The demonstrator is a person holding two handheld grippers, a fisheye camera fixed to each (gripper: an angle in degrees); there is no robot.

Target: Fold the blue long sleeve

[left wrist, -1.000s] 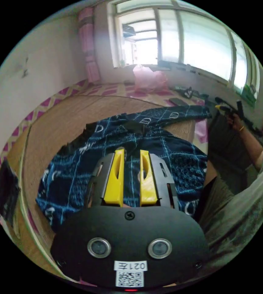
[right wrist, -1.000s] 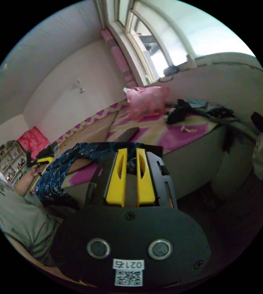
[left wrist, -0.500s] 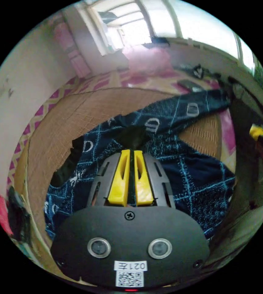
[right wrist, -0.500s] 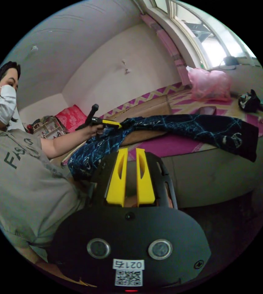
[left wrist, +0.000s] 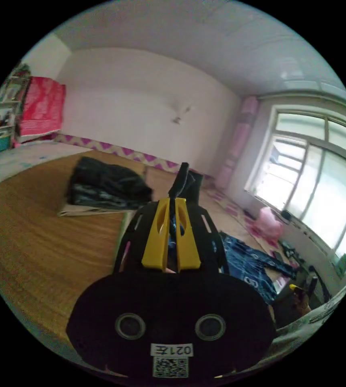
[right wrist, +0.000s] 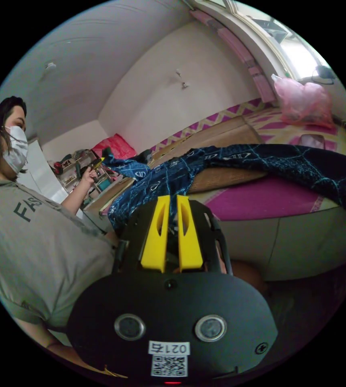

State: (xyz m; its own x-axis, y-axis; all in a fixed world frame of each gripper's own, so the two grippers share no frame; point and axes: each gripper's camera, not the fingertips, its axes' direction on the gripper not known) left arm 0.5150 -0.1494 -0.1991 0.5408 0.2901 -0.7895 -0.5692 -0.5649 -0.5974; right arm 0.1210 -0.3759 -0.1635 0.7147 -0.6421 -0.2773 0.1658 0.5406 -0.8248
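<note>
- Left hand-held gripper (left wrist: 171, 201): yellow jaws pressed together, pinching a dark fold of the blue long sleeve (right wrist: 229, 161), raised off the bed (right wrist: 269, 197).
- Right hand-held gripper (right wrist: 172, 199): jaws nearly together on the shirt hem at the bed's near edge; grip uncertain.
- Shirt: long axis along the bed edge, one sleeve pointing toward the window end, over the corner.

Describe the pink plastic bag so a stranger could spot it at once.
Find the window on the far wall. On the mat-covered platform just below it sits the pink plastic bag. It is translucent, crinkled and puffed up, unlike the flat blue long sleeve spread nearby.
</note>
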